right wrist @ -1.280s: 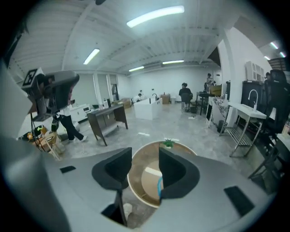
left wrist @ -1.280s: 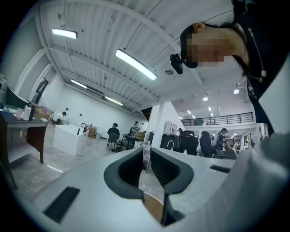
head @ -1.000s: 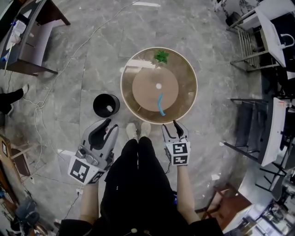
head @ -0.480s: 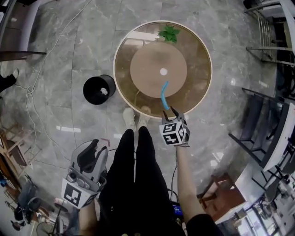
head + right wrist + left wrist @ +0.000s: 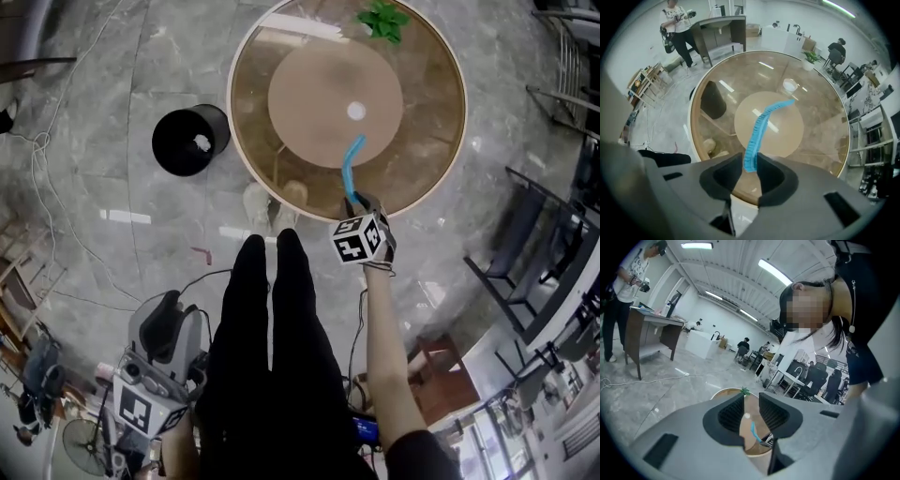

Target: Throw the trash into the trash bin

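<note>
A curved blue strip of trash (image 5: 350, 172) lies on the round glass table (image 5: 246, 173), running from its brown middle toward the near rim. My right gripper (image 5: 360, 201) points straight down over the strip's near end. In the right gripper view that end (image 5: 751, 157) sits between the closing jaws of the right gripper (image 5: 750, 168), with no firm squeeze visible. The black trash bin (image 5: 190, 141) stands on the floor left of the table, something white inside. My left gripper (image 5: 167, 323) hangs low at the lower left, open and empty (image 5: 751, 414).
A small white round thing (image 5: 356, 112) rests at the table's centre and a green plant (image 5: 382, 19) at its far edge. Dark chairs (image 5: 525, 244) stand to the right. Cables (image 5: 52, 183) trail over the floor at left. The person's legs and shoes (image 5: 272, 202) are by the table.
My right gripper came down from beside the table onto the blue strip's near end and its jaws narrowed around it. The left gripper dropped lower and away from the bin.
</note>
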The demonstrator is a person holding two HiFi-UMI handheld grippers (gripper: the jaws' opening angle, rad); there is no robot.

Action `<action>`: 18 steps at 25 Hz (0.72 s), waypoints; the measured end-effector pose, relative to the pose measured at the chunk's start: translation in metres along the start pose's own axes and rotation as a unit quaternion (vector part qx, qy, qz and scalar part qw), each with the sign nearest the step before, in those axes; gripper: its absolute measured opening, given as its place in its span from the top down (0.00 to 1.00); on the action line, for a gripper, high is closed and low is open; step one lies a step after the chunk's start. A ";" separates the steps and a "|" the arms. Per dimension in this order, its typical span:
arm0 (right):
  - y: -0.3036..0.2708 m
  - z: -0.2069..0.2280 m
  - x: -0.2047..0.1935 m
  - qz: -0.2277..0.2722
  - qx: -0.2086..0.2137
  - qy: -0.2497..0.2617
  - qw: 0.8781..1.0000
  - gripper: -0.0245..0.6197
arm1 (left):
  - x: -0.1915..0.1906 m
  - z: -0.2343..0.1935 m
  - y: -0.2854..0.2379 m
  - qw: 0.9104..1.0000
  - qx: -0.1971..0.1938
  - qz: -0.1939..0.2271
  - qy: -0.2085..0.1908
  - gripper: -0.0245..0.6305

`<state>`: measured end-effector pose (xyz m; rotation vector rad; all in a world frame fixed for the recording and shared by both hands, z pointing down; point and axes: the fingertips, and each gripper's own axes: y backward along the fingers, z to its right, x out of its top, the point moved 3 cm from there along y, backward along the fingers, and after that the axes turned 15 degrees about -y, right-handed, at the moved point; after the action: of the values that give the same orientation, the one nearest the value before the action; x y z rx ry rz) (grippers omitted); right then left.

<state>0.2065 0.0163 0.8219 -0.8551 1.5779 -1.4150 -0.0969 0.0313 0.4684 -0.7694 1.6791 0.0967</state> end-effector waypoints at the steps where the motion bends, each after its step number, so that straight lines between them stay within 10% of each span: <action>1: -0.002 0.001 -0.002 -0.004 -0.006 0.005 1.000 0.82 | -0.003 0.000 0.001 1.000 0.003 -0.002 0.001 0.83; 18: 0.041 -0.089 0.122 0.112 0.040 0.091 0.989 0.91 | -0.003 -0.036 0.041 0.993 0.100 0.030 0.057 0.83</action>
<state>0.0755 -0.0499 0.7659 -0.4950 1.6823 -1.4142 -0.1487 0.0482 0.4668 -0.5815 1.7893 -0.0744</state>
